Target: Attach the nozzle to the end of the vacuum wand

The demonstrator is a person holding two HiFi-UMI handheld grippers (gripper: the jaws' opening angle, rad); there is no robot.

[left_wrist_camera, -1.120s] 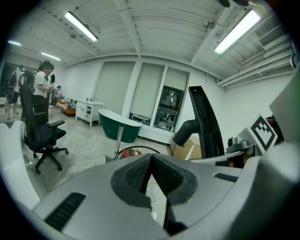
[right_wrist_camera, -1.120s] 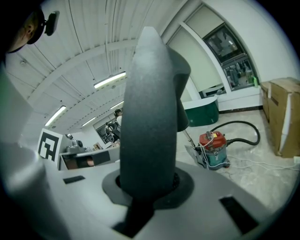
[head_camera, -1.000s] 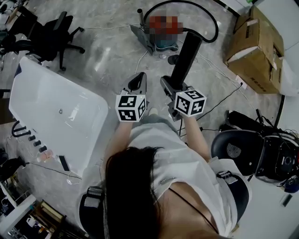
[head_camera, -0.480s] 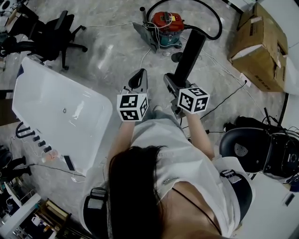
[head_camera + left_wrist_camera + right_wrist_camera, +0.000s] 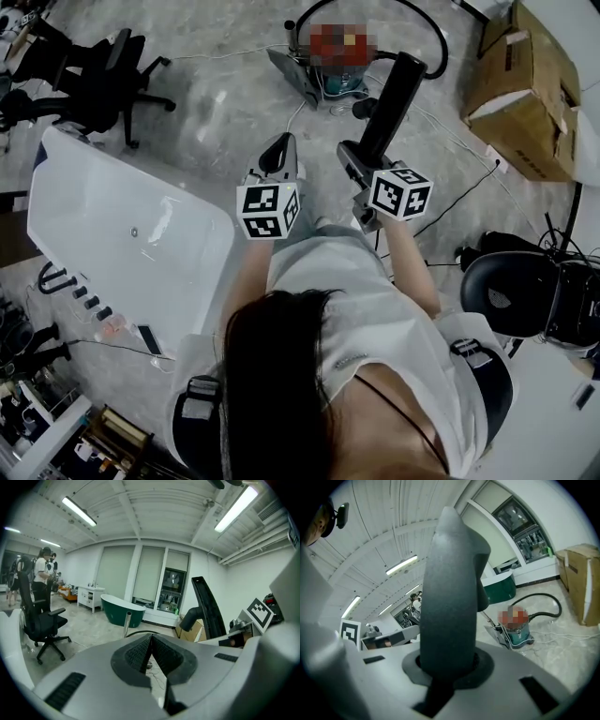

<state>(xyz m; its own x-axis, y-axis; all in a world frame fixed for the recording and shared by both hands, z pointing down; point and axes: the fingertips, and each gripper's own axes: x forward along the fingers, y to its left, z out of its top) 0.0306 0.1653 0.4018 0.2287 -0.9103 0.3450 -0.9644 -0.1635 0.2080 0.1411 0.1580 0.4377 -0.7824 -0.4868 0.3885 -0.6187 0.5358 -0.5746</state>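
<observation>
My right gripper (image 5: 360, 161) is shut on the lower end of a long black nozzle (image 5: 395, 97), which sticks out ahead of it and upward. In the right gripper view the nozzle (image 5: 452, 592) fills the middle, clamped between the pads. My left gripper (image 5: 277, 157) is shut with nothing in it, its ribbed pads (image 5: 140, 652) pressed together. On the floor ahead stands the vacuum cleaner (image 5: 330, 77) with its black hose (image 5: 433, 49). Its metal wand (image 5: 289, 39) rises beside it, also in the left gripper view as a wand (image 5: 127, 623).
A white bathtub (image 5: 112, 234) lies at the left, with black office chairs (image 5: 94, 75) beyond it. A cardboard box (image 5: 525, 84) sits at the right, and a black chair (image 5: 511, 291) near right. Cables cross the floor around the vacuum. People stand far off at the left gripper view's left edge.
Both grippers have drifted a little up and right in the head view, nearer the vacuum. The nozzle stays clamped in the right one.
</observation>
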